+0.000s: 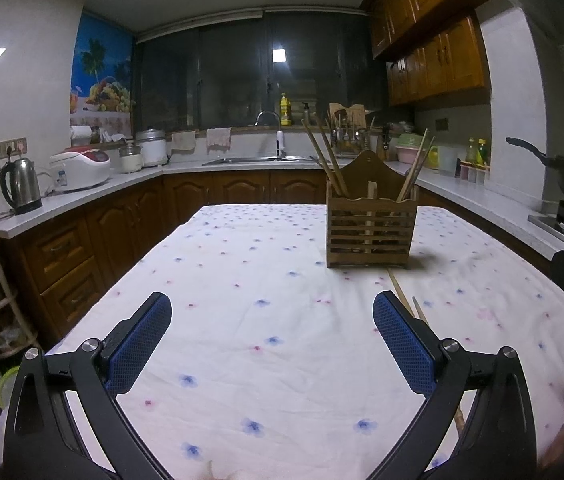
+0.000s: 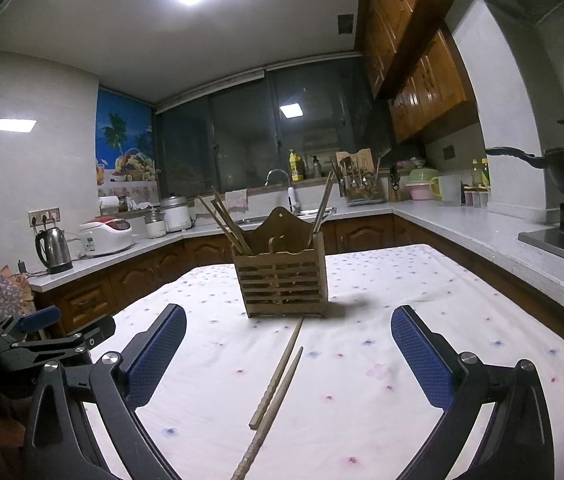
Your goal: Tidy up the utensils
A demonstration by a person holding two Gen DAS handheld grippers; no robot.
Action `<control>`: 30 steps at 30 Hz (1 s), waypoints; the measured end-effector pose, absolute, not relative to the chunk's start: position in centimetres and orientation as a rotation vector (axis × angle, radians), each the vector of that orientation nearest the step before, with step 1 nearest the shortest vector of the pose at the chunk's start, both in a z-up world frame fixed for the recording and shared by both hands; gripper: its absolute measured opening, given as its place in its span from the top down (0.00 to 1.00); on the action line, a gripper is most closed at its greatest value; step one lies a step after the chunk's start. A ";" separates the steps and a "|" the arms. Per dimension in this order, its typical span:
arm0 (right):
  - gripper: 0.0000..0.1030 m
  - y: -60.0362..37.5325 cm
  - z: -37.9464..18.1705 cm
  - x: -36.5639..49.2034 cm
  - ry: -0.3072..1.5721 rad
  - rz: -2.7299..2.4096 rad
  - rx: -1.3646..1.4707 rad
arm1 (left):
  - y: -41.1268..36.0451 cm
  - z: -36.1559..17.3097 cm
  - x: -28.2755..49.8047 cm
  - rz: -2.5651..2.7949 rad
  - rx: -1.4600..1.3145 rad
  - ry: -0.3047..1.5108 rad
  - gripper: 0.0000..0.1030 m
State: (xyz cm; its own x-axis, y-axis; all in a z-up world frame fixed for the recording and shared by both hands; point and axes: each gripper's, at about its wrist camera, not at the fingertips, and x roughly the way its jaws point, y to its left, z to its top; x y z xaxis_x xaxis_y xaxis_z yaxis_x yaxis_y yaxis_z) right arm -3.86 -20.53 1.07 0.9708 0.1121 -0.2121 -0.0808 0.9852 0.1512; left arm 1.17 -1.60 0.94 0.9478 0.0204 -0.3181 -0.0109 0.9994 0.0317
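**Wooden chopsticks wait in front of the holder, both grippers spread wide**

Wooden and slim, two loose chopsticks (image 2: 279, 376) lie on the flowered cloth of the tabletop (image 2: 422, 296), just in front of the slatted wooden holder (image 2: 284, 280). The right gripper (image 2: 288, 354) hovers above them with its blue pads far apart and nothing between them. The left gripper (image 1: 271, 342) is likewise spread wide and empty, off to the left over bare cloth; from its view only short stretches of the chopsticks (image 1: 402, 294) show beside its right finger.

Both sticks run lengthwise away from the right camera toward the holder, leaning a little to the right as they go. The thin tips point at the holder's base and the thicker, ridged ends lie nearest the camera. They lie close together and nearly parallel, with the left one reaching farther forward, almost to the holder.

The step in hand looks like picking these up, probably with the right gripper. Its fingers already straddle the sticks across their long axis, so it should lower straight down and close near the ridged, thicker part, where the grip is surer. Taking one stick at a time would lessen the chance of rolling or scissoring. The holder already has chopsticks leaning out of both compartments; aim for a gap and tilt the stick tip-down before letting go.
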 end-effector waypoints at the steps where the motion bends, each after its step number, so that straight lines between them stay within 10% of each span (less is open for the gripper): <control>1: 0.00 -20.5 1.1 -3.9 0.222 0.098 0.141 | -1.6 0.9 1.2 0.016 0.031 0.324 0.00; 30: 0.00 -20.6 0.9 -3.7 0.223 0.100 0.143 | -0.9 0.4 1.3 0.010 0.022 0.342 0.00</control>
